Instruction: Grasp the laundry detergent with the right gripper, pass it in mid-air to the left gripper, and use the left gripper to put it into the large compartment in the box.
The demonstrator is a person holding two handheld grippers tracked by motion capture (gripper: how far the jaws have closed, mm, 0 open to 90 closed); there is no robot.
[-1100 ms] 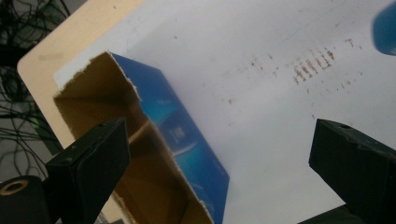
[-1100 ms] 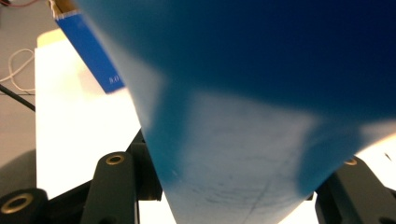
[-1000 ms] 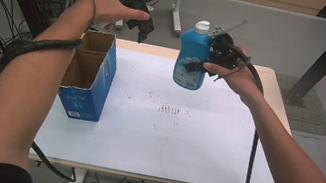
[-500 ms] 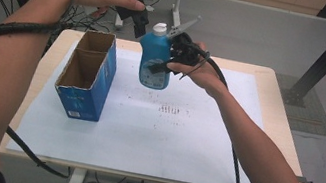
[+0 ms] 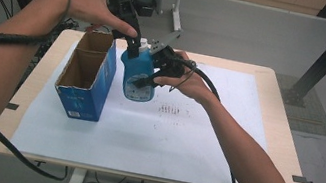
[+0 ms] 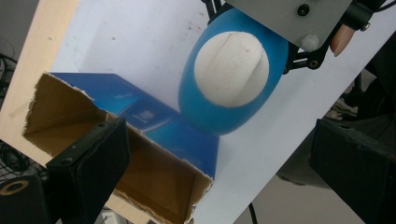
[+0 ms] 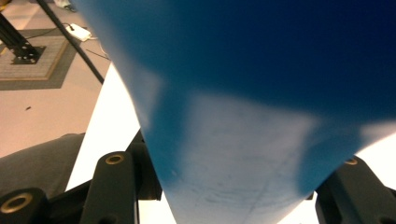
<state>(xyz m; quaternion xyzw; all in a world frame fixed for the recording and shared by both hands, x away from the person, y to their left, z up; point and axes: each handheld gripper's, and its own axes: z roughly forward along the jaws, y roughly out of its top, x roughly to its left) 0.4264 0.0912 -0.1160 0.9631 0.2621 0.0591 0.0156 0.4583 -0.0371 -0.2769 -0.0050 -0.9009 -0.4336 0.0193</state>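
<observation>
Right gripper point(image 5: 145, 81): I have its jaws clamped on the blue bottle point(image 5: 138, 73); in the right gripper view the blue body sits pinched between the two black jaws.
Left gripper point(image 5: 134, 50): I see its jaws standing wide apart, holding nothing; in the high view their tips hang just beside the bottle's white cap point(image 5: 143, 44), and I cannot tell whether they touch it.
Blue bottle: held upright above the desk point(image 5: 265, 135), over its far-left part, just beside the open cardboard box point(image 5: 85, 93).
White cap, left gripper view: I look straight down on it point(image 6: 231, 68), between the parted jaws.
Open cardboard box: stands near the desk's left edge, top open, blue sides, on the white sheet point(image 5: 182, 140).
</observation>
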